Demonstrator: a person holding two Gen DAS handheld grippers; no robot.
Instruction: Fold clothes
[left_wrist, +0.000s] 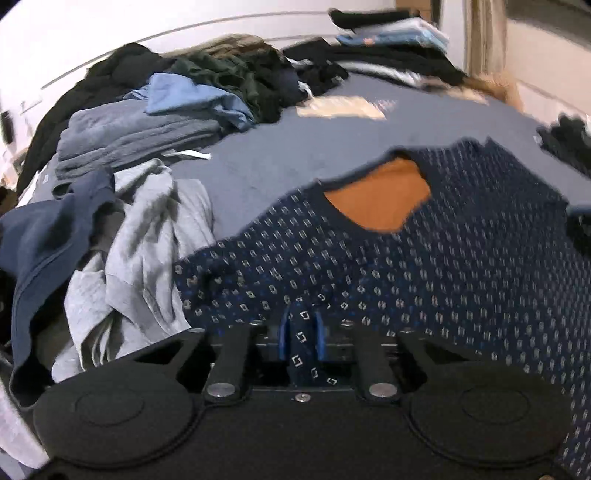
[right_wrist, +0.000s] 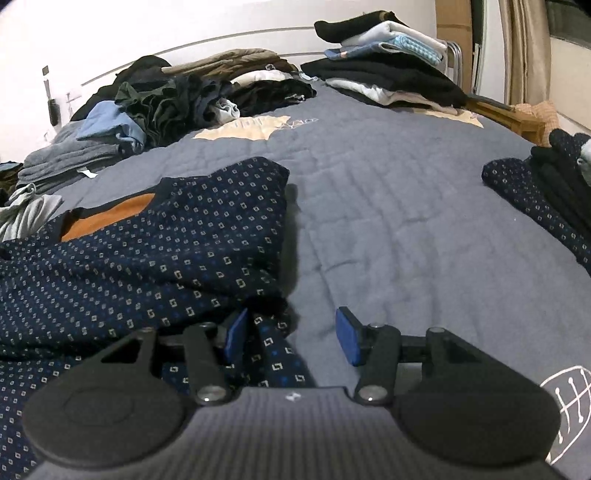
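In the left wrist view, a crumpled grey garment (left_wrist: 147, 243) lies at the left edge of the bed, beside a navy one (left_wrist: 48, 240). Right of them the patterned navy shirt (left_wrist: 424, 273) spreads over the blue-grey quilt (left_wrist: 280, 158), its orange inner lining (left_wrist: 380, 199) showing at the neck. The left gripper (left_wrist: 303, 336) pinches a fold of that shirt between its blue pads.

In the right wrist view the shirt (right_wrist: 147, 251) lies left of centre. The right gripper (right_wrist: 291, 338) stands apart, a strip of shirt fabric between its fingers, unpressed. Far back right sits a folded stack (right_wrist: 384, 70). The quilt's (right_wrist: 388, 206) cream patch (right_wrist: 240, 129) carries stitched lettering, too blurred to read.
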